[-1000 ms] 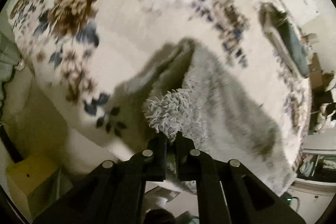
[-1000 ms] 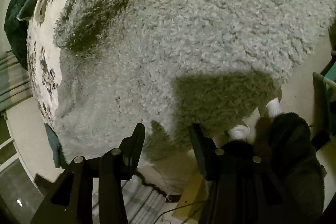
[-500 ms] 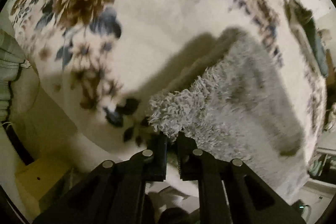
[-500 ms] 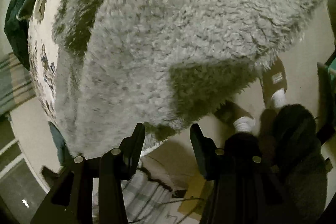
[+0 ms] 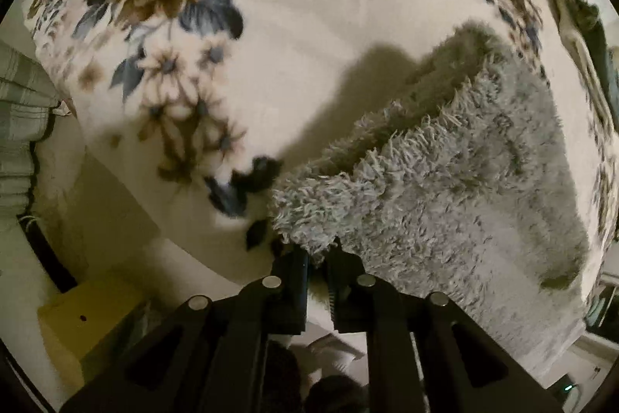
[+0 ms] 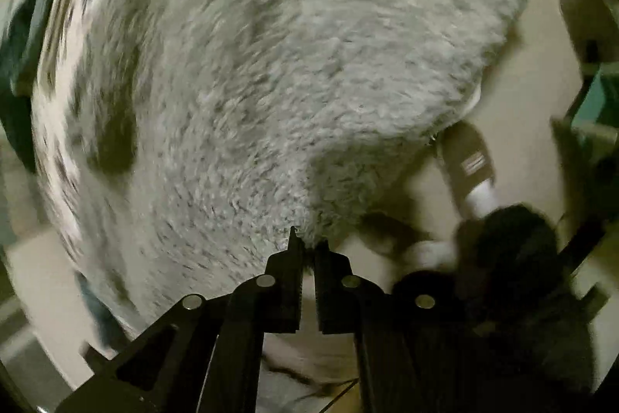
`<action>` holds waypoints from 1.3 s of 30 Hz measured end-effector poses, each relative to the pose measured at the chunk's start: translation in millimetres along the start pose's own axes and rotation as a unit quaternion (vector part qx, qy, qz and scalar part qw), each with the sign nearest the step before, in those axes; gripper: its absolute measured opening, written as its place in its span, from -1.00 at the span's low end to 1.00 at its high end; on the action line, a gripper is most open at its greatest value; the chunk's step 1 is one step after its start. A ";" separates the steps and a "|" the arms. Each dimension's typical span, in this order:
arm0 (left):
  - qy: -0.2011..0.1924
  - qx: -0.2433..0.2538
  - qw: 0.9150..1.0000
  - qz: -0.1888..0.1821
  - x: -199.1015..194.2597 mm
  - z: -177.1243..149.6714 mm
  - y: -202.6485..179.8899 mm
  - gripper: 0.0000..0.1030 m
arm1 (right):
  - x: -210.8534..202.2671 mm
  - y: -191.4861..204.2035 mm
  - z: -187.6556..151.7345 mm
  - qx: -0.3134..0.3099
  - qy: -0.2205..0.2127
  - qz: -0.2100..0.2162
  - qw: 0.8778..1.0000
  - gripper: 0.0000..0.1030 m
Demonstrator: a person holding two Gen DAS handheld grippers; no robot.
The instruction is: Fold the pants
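Note:
The pants [image 5: 445, 188] are grey and fluffy and lie on a floral bedspread [image 5: 271, 26]. In the left wrist view my left gripper [image 5: 319, 254] is shut on a corner of the pants, with an upper layer folded over a lower one. In the right wrist view the pants [image 6: 290, 84] fill most of the frame, blurred by motion. My right gripper [image 6: 307, 250] is shut on the near edge of the pants at the bed's edge.
A yellow box [image 5: 89, 320] stands on the floor at lower left, with a striped cloth [image 5: 19, 126] at far left. The person's slippered foot [image 6: 468, 161] and dark legs [image 6: 510, 258] stand right of the bed. Dark green fabric [image 6: 19, 64] lies at the far side.
My right gripper has closed on the near edge of the pants; it was open before. My left gripper has carried its corner further over the bedspread, still shut on it.

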State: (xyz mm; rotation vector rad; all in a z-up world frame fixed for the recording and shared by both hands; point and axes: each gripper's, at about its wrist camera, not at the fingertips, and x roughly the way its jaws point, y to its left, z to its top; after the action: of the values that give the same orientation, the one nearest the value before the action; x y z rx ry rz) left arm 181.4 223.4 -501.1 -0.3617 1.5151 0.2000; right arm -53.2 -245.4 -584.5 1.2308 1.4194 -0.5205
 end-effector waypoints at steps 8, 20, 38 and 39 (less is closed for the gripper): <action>-0.077 0.029 0.995 0.056 -73.3 -24.4 -22.0 0.48 | -63.0 70.0 12.3 -0.158 -0.012 0.005 0.987 0.02; -0.100 0.090 0.990 0.047 -60.4 -22.6 -91.5 0.48 | 5.9 195.4 108.6 -0.205 0.028 0.023 0.978 -0.15; 0.013 0.093 0.995 0.009 -27.0 -63.1 -100.8 0.48 | -127.4 -6.6 122.8 -0.068 -0.019 0.118 0.991 0.28; 0.015 0.073 0.997 0.008 -26.1 -65.0 -94.1 0.48 | -132.5 -30.4 120.8 -0.043 -0.022 0.108 0.993 0.28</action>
State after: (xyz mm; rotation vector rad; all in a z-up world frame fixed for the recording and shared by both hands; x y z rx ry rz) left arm 152.0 115.4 -466.0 -0.2356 1.5529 0.0960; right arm -49.5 -409.8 -506.8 1.2772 1.2417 -0.3313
